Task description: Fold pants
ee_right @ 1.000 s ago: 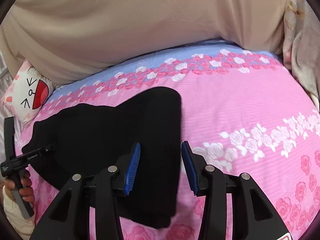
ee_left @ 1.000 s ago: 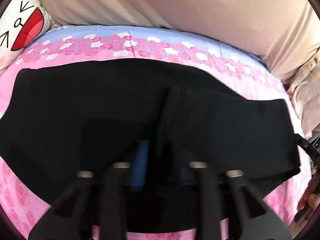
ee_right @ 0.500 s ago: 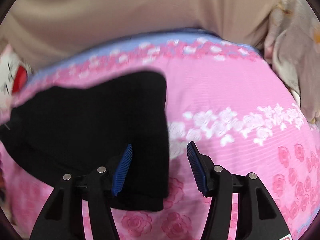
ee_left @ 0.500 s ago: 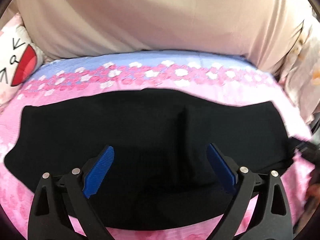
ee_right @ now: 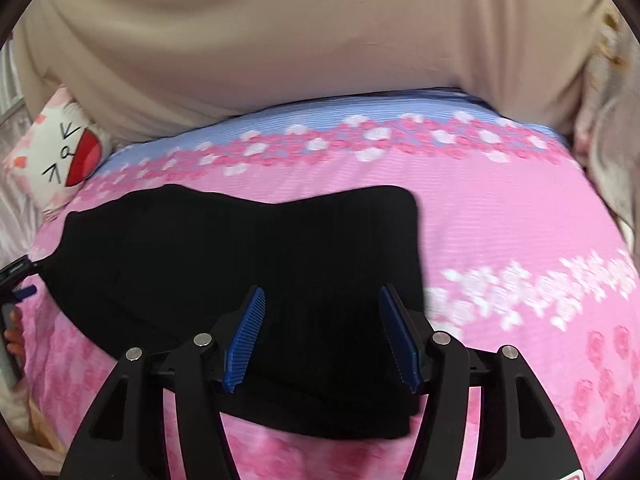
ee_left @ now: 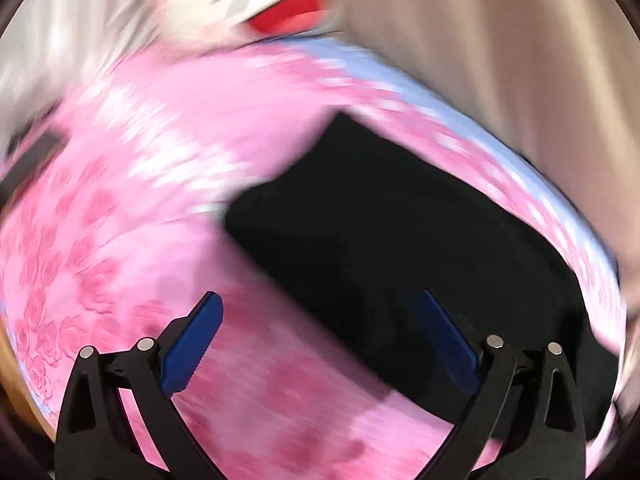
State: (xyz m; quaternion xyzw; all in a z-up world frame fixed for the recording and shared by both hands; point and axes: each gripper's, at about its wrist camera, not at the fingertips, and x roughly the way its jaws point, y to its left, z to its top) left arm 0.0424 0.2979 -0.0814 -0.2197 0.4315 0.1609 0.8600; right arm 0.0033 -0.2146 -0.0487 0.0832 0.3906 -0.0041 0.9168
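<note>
Black pants (ee_right: pixel 248 256) lie folded flat on a pink rose-print bed sheet (ee_right: pixel 520 232). In the left wrist view, which is blurred by motion, the pants (ee_left: pixel 400 232) fill the right half. My left gripper (ee_left: pixel 320 308) is open and empty; its right finger is over the pants' left end and its left finger over the sheet. My right gripper (ee_right: pixel 322 300) is open and empty, just above the pants' right end. The left gripper also shows at the far left edge of the right wrist view (ee_right: pixel 16 280), beside the pants' left end.
A white cat-face pillow (ee_right: pixel 60 152) sits at the bed's far left corner. A beige cover (ee_right: pixel 320 40) rises behind the bed. Grey-pink bedding (ee_right: pixel 612 140) lies at the right. Bare sheet (ee_left: pixel 120 240) spreads left of the pants.
My left gripper let go of the pants, opened wide and swung left to their left end. My right gripper opened wider and shifted over the pants' right end.
</note>
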